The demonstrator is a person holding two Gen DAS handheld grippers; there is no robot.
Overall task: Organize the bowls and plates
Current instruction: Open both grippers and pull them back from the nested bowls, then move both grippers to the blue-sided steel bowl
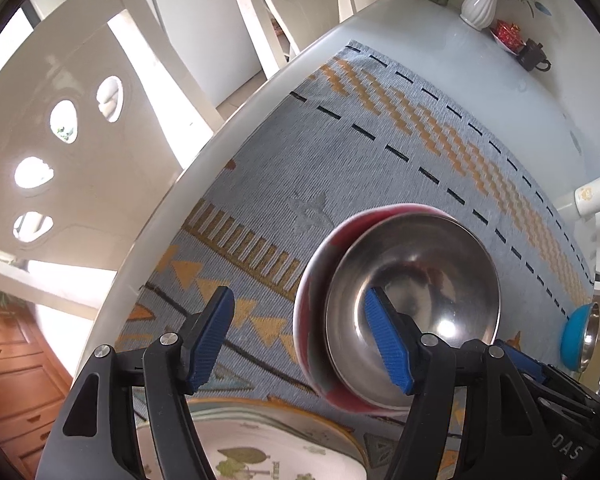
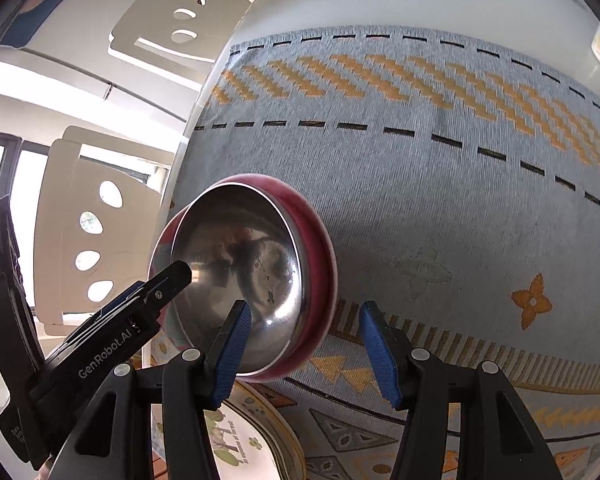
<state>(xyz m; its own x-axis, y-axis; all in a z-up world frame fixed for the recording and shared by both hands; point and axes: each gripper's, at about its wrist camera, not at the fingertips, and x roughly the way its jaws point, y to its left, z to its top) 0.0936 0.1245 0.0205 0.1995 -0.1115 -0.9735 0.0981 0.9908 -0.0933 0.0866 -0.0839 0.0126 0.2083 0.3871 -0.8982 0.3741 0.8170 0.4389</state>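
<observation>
Bright daylight comes in past the white cut-out chairs (image 1: 72,152), whose gaps blow out to white. The steel bowl with the red outer shell (image 1: 414,300) carries sharp glare spots and smeared reflections; its rim looks slightly motion-blurred, perhaps. Around it, fisheye bending curves the woven grey-blue patterned cloth (image 2: 440,208), and corners fall black.

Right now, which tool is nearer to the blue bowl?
Right. The right tool is just beside the blue bowl, between it and the left tool, which hangs over the red bowl, farther away.
</observation>
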